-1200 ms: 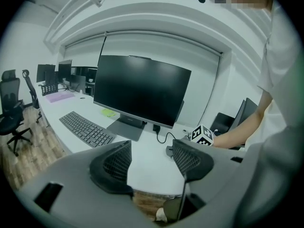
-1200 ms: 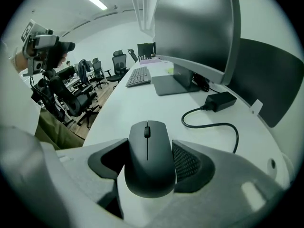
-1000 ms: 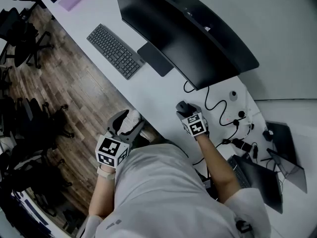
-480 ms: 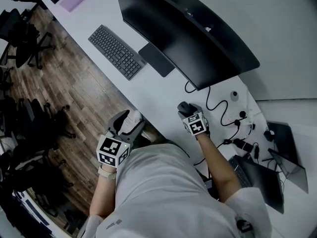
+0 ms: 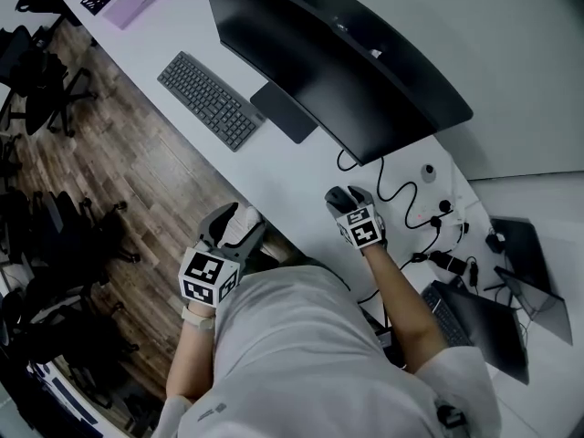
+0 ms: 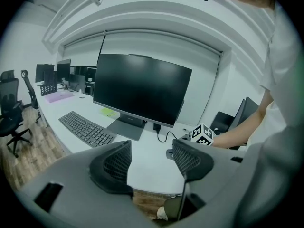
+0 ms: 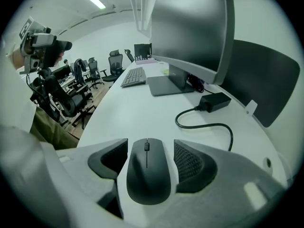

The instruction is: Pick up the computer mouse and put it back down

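Nearest the person's body, the left gripper (image 6: 149, 158) is hovering off the edge of the white surface (image 6: 147, 163). Its fingers (image 6: 114, 165) are standing spread with nothing between them.

Further forward, the right gripper (image 7: 148, 148) is reaching low over the surface, its fingers (image 7: 191, 163) also standing apart, one on each side of the computer mouse (image 7: 147, 175). The mouse is lying flat on the surface, squarely between the fingers, with its scroll wheel pointing away past the fingertips. A thin strip of white is showing between the mouse and the right-hand finger. On the other side the gap is too slim to judge, so no firm pinch is happening yet.

The mouse is presenting as a light, rigid shell of smooth dark plastic with rounded, tapering flanks. It is probably prone to sliding out upward or forward under a careless squeeze. The ribbed pads are likely gripping best on the two long sides at the widest part, behind the wheel, with moderate pressure. It is not looking fragile, though its buttons are sitting on top, away from the fingers' reach.

Beyond the fingertips and to their right, a black cable (image 7: 209, 126) is curling toward a power adapter (image 7: 214, 100). Farther ahead, a large dark monitor (image 7: 190, 27) is standing on its base, and a keyboard (image 7: 134, 76) is lying ahead and to the left of the fingers.
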